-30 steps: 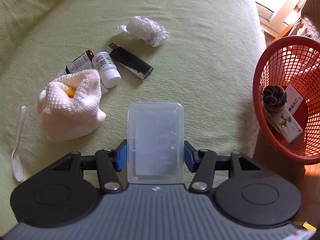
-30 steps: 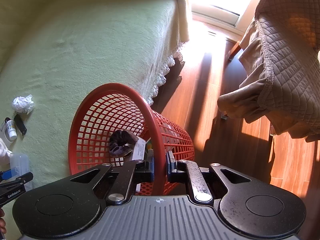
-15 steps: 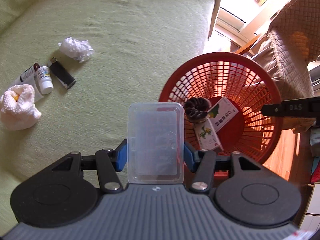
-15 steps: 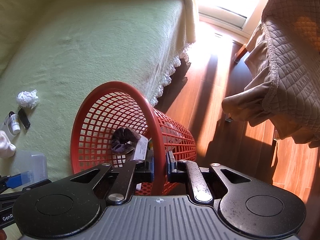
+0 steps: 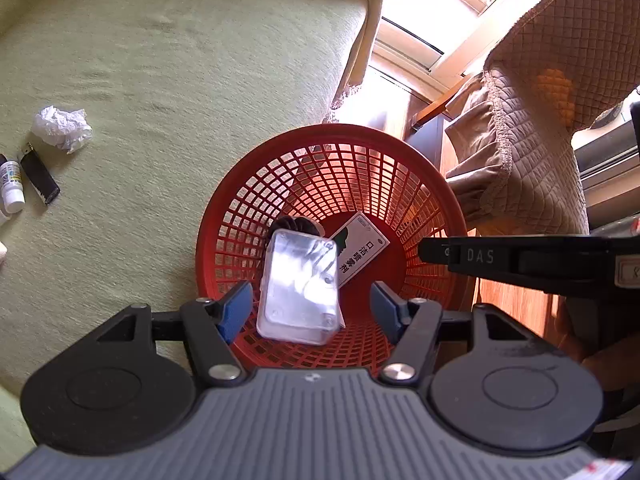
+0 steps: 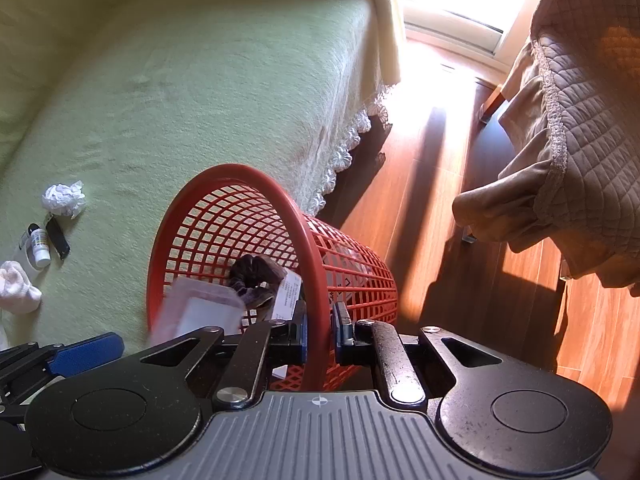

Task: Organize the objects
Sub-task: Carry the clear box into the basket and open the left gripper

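Note:
My left gripper [image 5: 312, 312] is open above the red mesh basket [image 5: 224, 216]. A clear plastic box [image 5: 298, 288] is loose between its blue pads, falling into the basket; it shows blurred in the right wrist view [image 6: 196, 312]. In the basket lie a dark scrunchie [image 6: 256, 274] and a white medicine carton [image 5: 362, 254]. My right gripper [image 6: 320, 336] is shut on the basket's rim [image 6: 312, 280] and holds the basket tilted beside the green bed [image 6: 200, 80].
On the bed lie a crumpled white wrapper [image 5: 62, 128], a black lighter [image 5: 40, 180], a small white bottle [image 5: 11, 188] and a white cloth [image 6: 18, 288]. A brown quilted cover [image 6: 580, 120] hangs at the right over the wooden floor [image 6: 420, 220].
My left gripper moved over the basket and opened, letting go of the clear box, which drops into the basket. My right gripper kept its hold on the rim.

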### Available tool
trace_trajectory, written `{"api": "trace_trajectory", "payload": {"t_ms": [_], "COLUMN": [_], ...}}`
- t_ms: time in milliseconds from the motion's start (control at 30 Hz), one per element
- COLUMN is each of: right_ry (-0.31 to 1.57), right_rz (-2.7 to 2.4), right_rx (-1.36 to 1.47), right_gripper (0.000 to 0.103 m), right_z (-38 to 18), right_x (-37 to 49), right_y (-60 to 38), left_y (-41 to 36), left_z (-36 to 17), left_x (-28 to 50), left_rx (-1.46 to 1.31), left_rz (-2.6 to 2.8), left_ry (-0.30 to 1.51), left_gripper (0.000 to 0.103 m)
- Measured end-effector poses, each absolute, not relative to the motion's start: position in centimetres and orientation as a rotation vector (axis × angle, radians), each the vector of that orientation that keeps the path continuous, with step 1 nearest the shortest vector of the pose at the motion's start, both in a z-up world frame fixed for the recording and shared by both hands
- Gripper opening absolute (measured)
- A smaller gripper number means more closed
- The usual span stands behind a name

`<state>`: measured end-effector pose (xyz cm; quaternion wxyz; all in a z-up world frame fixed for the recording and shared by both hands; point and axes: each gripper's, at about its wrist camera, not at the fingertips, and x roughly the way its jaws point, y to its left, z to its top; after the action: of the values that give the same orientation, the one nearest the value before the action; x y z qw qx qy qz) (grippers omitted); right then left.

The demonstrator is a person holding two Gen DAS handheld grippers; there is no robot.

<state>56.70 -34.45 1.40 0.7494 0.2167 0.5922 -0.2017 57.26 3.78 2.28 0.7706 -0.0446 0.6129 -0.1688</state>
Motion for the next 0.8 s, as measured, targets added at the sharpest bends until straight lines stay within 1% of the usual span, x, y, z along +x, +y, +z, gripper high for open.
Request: {"api": "trace_trajectory", "payload": {"t_ms": [400, 667, 800], "right_ry": [1.286, 1.26, 1.229], "right_rz": [-0.424, -0.44, -0.478], "right_rx": [0.564, 0.671, 0.691], "right_gripper": [0.008, 0.007, 0.007], "right_z": [1.3, 3.0, 5.1], "right_x": [56.2, 56.4, 57.7], "right_y": [-36.9, -40.6, -42.3], "left_y": [6.2, 12.7, 15.5], "left_z": [2.6, 2.6, 2.9], "left_x": [56.7, 56.3, 56.8], "left_rx": [-0.078, -0.121, -0.131], "left_rz": [-0.252, -0.086, -0.042], "left_ry": [1.332, 1.325, 1.308], "left_gripper": [0.063, 0.062, 0.062]}}
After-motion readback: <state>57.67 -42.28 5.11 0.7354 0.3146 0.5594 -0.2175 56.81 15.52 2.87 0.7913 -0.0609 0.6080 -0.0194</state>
